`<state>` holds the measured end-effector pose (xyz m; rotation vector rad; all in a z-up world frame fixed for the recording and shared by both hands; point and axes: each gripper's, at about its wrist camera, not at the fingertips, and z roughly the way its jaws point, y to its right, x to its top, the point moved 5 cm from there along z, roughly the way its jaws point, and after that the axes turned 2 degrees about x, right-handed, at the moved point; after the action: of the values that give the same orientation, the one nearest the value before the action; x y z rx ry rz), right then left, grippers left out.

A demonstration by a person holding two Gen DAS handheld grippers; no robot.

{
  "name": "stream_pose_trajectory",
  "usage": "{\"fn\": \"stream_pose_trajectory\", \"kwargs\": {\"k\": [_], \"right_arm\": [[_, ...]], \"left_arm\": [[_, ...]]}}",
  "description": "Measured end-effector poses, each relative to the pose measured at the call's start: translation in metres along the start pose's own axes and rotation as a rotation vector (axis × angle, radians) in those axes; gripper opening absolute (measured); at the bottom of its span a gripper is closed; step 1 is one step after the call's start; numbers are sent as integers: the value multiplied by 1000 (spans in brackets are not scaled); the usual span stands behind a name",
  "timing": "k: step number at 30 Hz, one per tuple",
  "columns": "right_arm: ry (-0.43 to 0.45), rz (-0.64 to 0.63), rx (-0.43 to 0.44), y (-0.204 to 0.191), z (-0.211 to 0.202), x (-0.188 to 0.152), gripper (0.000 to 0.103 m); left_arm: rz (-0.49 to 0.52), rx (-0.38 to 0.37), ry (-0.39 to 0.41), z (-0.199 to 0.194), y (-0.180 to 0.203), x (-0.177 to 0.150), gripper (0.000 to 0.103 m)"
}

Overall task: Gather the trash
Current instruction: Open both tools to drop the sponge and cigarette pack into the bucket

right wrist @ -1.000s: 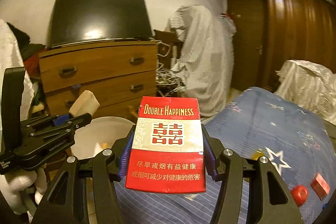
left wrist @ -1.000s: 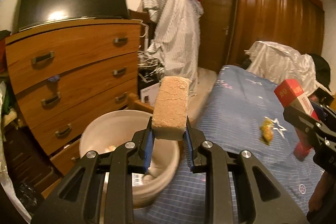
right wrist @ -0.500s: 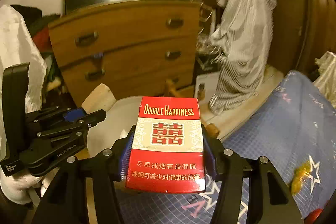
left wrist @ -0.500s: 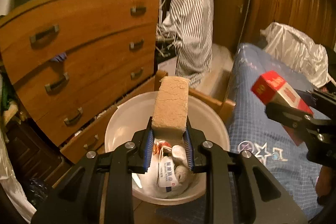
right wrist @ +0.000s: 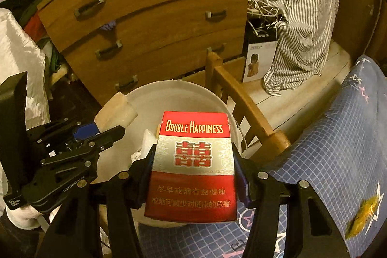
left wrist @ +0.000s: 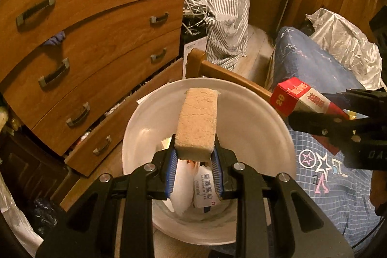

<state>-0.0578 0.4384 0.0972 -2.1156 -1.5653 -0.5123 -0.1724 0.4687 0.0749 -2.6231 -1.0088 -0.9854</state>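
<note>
Directly over the mouth of the white bin (left wrist: 254,113), the left gripper (left wrist: 194,161) is clamped on a tan sponge block (left wrist: 197,123), its blue-padded jaws pressing the block's lower sides while the rest sticks out forward above the bin's interior. Down inside the bin lie a white wrapper with blue print (left wrist: 205,187) and other pale scraps. The right gripper (right wrist: 193,175) is closed on a red and white cigarette pack (right wrist: 193,166) marked "Double Happiness", gripped by its long edges, held upright with its face to the right wrist camera; the pack sits over the bin's near rim, at the edge closest to the bed. In the left wrist view that same pack (left wrist: 302,98) pokes in from the right, just above the bin's rim. The bin stands on the floor between a wooden chest of drawers (left wrist: 96,40) and the wooden bed frame (right wrist: 244,103), touching or nearly touching both. On the blue checked bedsheet (right wrist: 338,137), a yellow crumpled wrapper (right wrist: 365,212) lies well apart from the bin. A striped shirt (right wrist: 304,16) hangs beyond the drawers.
</note>
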Motion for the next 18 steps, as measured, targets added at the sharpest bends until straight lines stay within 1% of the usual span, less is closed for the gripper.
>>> {"fn": "stream_pose_trajectory", "kwargs": {"k": [9,18], "right_arm": [[-5,0,1,3,4,1,58],[-3,8,6,7,4,0,58]], "left_arm": [[-18,13,-19,8,-13,-1,25],[-21,11,-27,11,-12,-4,25]]}}
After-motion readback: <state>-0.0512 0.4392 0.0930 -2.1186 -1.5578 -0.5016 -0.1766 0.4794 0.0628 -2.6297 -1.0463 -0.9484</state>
